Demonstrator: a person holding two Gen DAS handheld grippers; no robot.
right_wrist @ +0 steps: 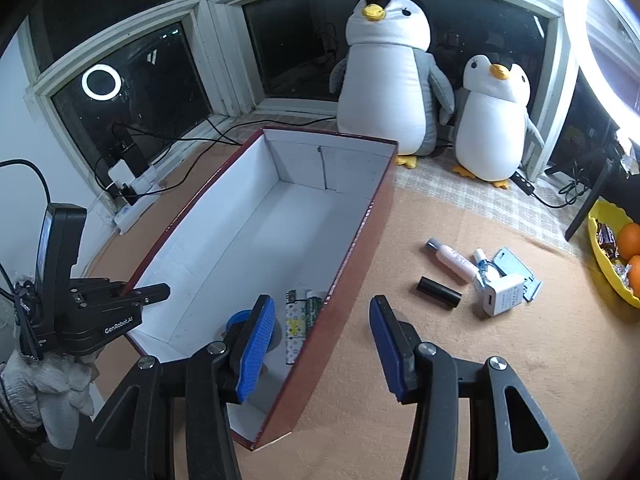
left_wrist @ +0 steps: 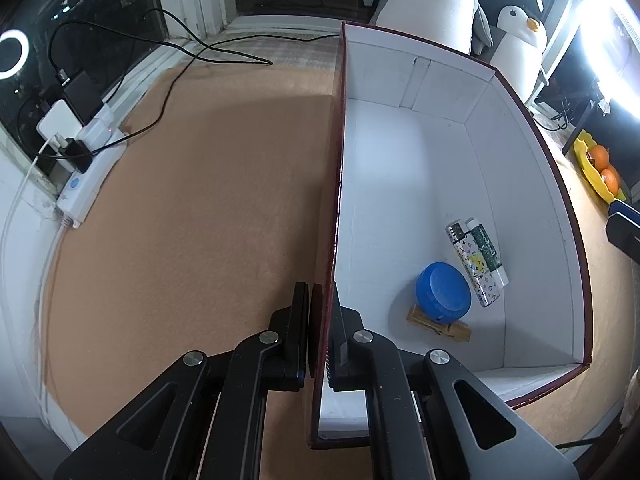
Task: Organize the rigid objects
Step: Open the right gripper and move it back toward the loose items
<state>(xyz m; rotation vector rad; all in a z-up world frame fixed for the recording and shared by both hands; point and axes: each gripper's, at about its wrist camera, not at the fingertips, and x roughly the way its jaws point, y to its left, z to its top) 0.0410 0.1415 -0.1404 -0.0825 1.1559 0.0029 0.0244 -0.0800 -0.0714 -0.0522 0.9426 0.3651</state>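
Right between my right gripper (right_wrist: 320, 344) pads is nothing but the box wall, jaws standing half open and empty above the rim of the box (right_wrist: 360, 240), so that hand's free for the next pick. My left gripper (left_wrist: 320, 320) is pinched tight on the box's left wall, steadying it. It's thin glossy maroon card outside, matte white inside, so I'd guess it flexes if I yank. Already in the box, just below my right pads: a blue round tin (left_wrist: 442, 292), two patterned lighters (left_wrist: 478, 264) side by side, and a wooden clothespin (left_wrist: 438, 326) touching the tin. Still out on the tan felt mat (right_wrist: 440, 380), ahead and to the right of the right gripper: a black cylinder (right_wrist: 438, 293), a pink bottle (right_wrist: 452, 262), a white charger block (right_wrist: 503, 300), and a grey-blue flat piece (right_wrist: 514, 268) behind it. All look light and stiff. That smooth cylinder would probably roll, so I'd grab it across its middle; the charger has flat sides, easy grip.
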